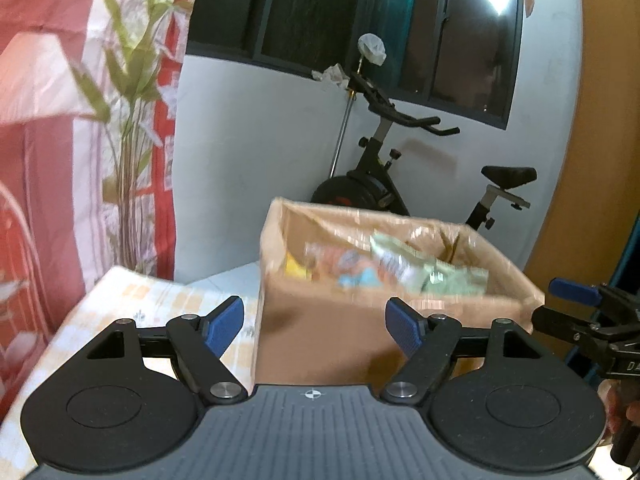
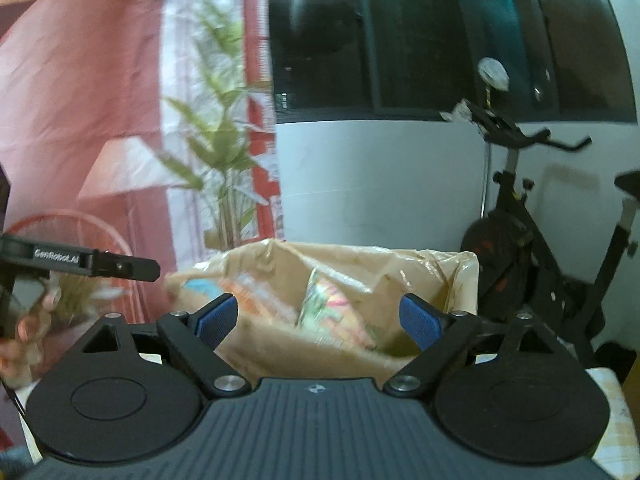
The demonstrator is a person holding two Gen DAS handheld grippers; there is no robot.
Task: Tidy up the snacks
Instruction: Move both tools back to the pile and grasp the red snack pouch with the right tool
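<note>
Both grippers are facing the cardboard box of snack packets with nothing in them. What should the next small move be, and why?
Probably ease one gripper, say the right gripper, forward and down over the box rim toward a packet. Both it and the left gripper stand open and empty, short of the box, and the snack packets lie inside its plastic liner.

Home room: exercise bike by a white wall, dark window, patterned red curtain, potted plant.
</note>
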